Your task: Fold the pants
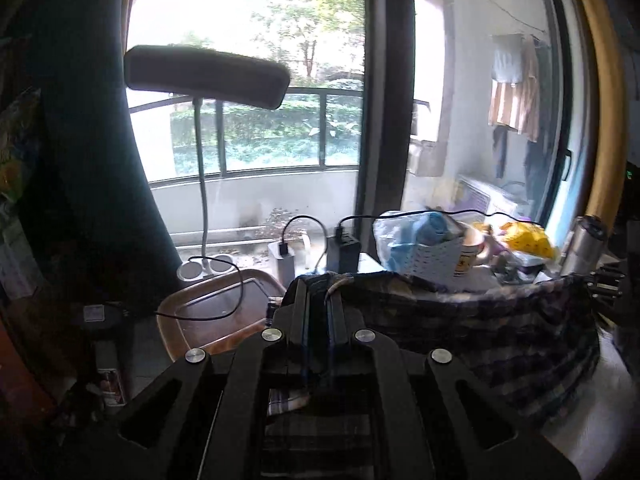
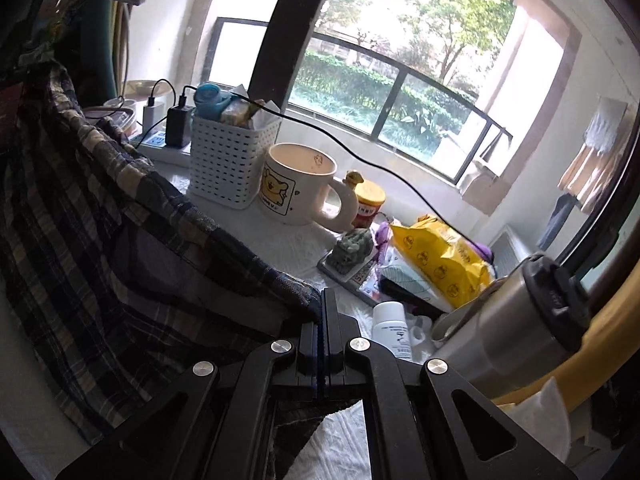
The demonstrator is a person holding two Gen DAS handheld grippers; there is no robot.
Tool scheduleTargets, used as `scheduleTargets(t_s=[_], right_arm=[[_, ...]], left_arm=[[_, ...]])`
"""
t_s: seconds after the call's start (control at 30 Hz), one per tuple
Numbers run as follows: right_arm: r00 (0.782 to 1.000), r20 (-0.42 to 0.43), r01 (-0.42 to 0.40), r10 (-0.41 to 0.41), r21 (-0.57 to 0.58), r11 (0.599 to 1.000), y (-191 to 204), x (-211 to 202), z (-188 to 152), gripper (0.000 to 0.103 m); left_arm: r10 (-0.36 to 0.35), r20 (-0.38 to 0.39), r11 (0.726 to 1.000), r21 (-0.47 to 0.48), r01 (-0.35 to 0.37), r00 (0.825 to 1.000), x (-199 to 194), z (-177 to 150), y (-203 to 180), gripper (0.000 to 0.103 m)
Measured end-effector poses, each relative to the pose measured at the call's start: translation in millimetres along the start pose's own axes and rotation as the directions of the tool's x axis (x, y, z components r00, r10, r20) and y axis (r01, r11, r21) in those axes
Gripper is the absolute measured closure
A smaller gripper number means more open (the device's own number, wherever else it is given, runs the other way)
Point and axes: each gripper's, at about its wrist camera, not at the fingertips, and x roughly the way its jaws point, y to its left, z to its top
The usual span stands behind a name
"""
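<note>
Both pairs of fingers are clenched on cloth: the left gripper (image 1: 318,292) pinches an edge of the plaid pants (image 1: 500,332), and the right gripper (image 2: 324,300) pinches another edge of the same pants (image 2: 100,248), its black fingers (image 2: 310,344) pressed together with only the fabric between them. The pants hang stretched between the two grippers, lifted above a white textured table cover (image 2: 280,240) and sagging in dark blue, tan and grey checks.

Behind the cloth the surface is crowded. A white perforated basket (image 2: 224,160) holds a blue item and some packets; just beside it stands a cream mug (image 2: 296,184) with a yellow bear print. Near the mug are a small red and yellow jar (image 2: 370,204), a greenish figurine (image 2: 354,250), a yellow snack bag (image 2: 440,264), a white bottle (image 2: 390,330) and a steel tumbler (image 2: 516,320) with a black lid. A white power strip (image 2: 160,146) carries two chargers — one white, one black — with a black cable (image 2: 360,160) trailing across the clutter.

To the left, a brown tray (image 1: 216,308) and a gooseneck desk lamp (image 1: 206,76) sit by the window (image 1: 260,120), which looks onto a railed balcony, hedges and trees. Laundry (image 1: 512,92) hangs at the right of the balcony.
</note>
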Motion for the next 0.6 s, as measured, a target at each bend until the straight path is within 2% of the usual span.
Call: scheduleTargets(t_s=[0.13, 0.4, 0.6], right_arm=[[1.0, -0.001, -0.026, 0.026, 0.076, 0.997, -9.1, 20.8, -1.3, 0.102], [0.999, -0.037, -0.017, 0.021, 0.105, 0.994, -10.5, 51.3, 5.5, 0.102], [0.997, -0.081, -0.01, 0.02, 0.124, 0.992, -9.9, 70.3, 15.3, 0.102]], left_arm=[[0.023, -0.015, 1.0, 0.009, -0.023, 1.0, 22.1, -2.6, 1.3, 0.098], [0.026, -0.102, 0.999, 0.027, -0.024, 0.994, 68.2, -6.8, 5.3, 0.098], [0.023, -0.134, 0.999, 0.026, -0.02, 0.991, 87.9, -9.2, 10.7, 0.097]])
